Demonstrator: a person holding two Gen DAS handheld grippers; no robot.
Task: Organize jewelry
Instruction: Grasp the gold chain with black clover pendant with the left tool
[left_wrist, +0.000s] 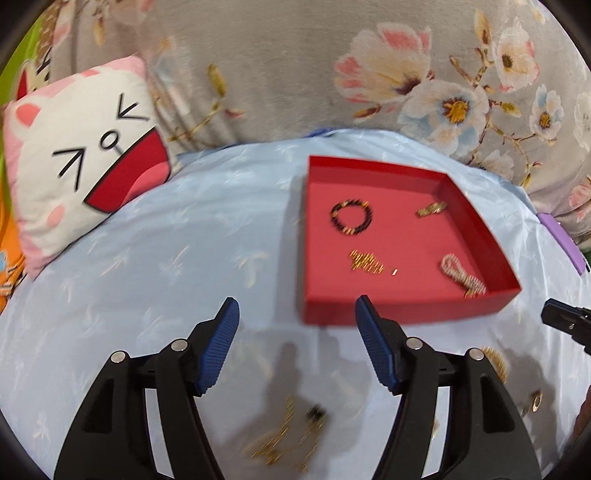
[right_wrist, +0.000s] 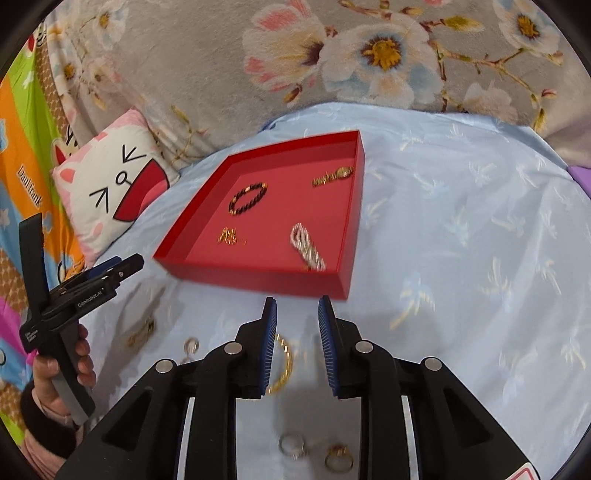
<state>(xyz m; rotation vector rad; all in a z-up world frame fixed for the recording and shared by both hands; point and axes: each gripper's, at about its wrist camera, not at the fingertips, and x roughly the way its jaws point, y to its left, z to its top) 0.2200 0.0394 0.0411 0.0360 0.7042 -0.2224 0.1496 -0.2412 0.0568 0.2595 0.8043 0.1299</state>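
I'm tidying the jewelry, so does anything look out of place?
Yes. Several pieces lie loose on the blue cloth outside the red tray: a gold chain and rings near the right tool.

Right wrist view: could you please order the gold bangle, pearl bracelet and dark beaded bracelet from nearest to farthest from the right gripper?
1. Gold bangle, on the cloth between the right gripper fingers.
2. Pearl bracelet, near part of the red tray.
3. Dark beaded bracelet, farther back left.

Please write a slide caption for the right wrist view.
Open right tongs above a gold bracelet; four pieces already in red tray.
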